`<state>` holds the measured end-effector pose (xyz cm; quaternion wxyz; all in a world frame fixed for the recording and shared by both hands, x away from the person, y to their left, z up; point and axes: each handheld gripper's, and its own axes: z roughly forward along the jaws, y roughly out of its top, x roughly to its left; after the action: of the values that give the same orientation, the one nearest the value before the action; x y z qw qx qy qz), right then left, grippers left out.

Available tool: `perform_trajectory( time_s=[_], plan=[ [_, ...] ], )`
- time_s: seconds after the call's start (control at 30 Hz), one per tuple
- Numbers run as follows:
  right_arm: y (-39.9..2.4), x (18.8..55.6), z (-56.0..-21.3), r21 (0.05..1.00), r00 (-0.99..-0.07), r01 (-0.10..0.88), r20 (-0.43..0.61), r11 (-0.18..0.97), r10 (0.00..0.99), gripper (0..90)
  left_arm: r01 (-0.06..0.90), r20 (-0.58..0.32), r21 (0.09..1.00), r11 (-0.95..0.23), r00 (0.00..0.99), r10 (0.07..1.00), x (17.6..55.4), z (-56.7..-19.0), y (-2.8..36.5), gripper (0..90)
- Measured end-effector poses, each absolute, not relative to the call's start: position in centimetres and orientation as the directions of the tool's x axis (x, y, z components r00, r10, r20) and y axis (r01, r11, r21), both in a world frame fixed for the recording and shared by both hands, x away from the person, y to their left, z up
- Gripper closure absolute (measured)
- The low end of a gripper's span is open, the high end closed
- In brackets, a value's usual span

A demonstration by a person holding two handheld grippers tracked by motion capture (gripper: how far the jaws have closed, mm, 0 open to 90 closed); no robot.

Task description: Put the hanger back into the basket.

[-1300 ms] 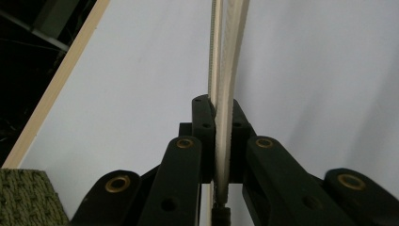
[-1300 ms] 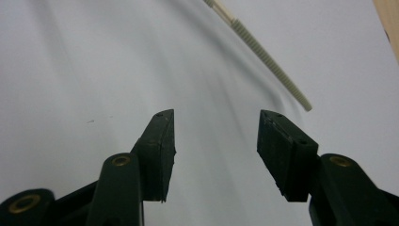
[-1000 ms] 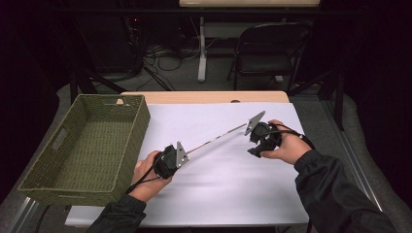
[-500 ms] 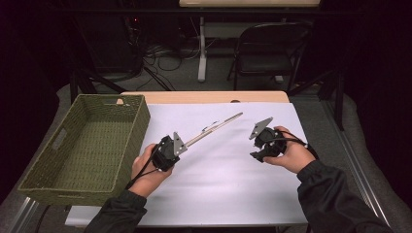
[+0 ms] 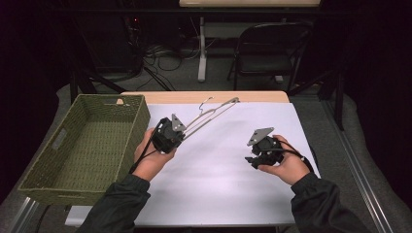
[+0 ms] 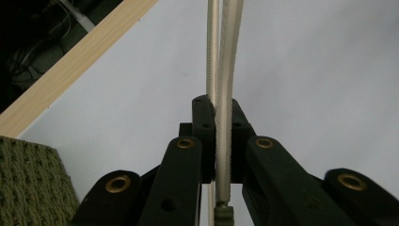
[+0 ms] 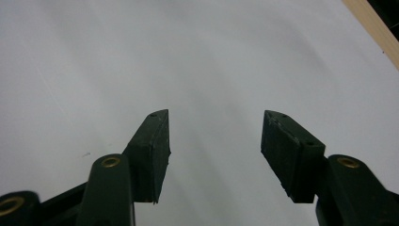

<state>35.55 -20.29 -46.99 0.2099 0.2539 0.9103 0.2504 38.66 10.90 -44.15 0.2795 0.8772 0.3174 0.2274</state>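
A thin pale clothes hanger (image 5: 212, 113) slants up and away over the white table sheet (image 5: 218, 179), its wire hook (image 5: 206, 102) near the far edge. My left gripper (image 5: 180, 131) is shut on the hanger's near end. In the left gripper view the jaws (image 6: 219, 110) pinch the hanger's pale bars (image 6: 227, 56), which run straight up. My right gripper (image 5: 252, 160) hovers over the sheet at the right, well apart from the hanger. Its jaws have just been opening, and in the right gripper view they (image 7: 214, 129) stand wide with nothing between them.
A green woven basket (image 5: 142, 115) stands at the table's left, close beside my left hand; its corner (image 6: 28, 183) is in the left gripper view. The wooden table edge (image 5: 204, 96) runs along the far side. A dark chair (image 5: 267, 48) and cables lie beyond.
The right gripper let go of the hanger's far end and drew back toward the near right. The left gripper rose and swung the hanger toward the far edge.
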Motion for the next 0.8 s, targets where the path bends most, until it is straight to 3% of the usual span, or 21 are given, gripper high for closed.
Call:
perform_trajectory(
  time_s=[0.03, 0.4, 0.8],
  plan=[
    [-20.1, 35.3, -47.3, 0.598, -0.775, 0.353, -0.243, 0.719, 0.583, 41.9, 0.442, 0.201, 0.639, -0.630, 0.694, 0.691, 39.0, -43.8, 10.9, 87.3],
    [-19.5, 34.4, -48.6, 0.618, -0.753, 0.395, -0.207, 0.680, 0.625, 40.2, 0.478, 0.151, 0.648, -0.593, 0.682, 0.716, 40.4, -41.6, 11.6, 87.3],
    [-20.1, 33.6, -49.1, 0.635, -0.714, 0.425, -0.202, 0.645, 0.670, 39.7, 0.513, 0.088, 0.695, -0.505, 0.636, 0.767, 40.2, -38.5, 15.6, 87.4]
  ],
)
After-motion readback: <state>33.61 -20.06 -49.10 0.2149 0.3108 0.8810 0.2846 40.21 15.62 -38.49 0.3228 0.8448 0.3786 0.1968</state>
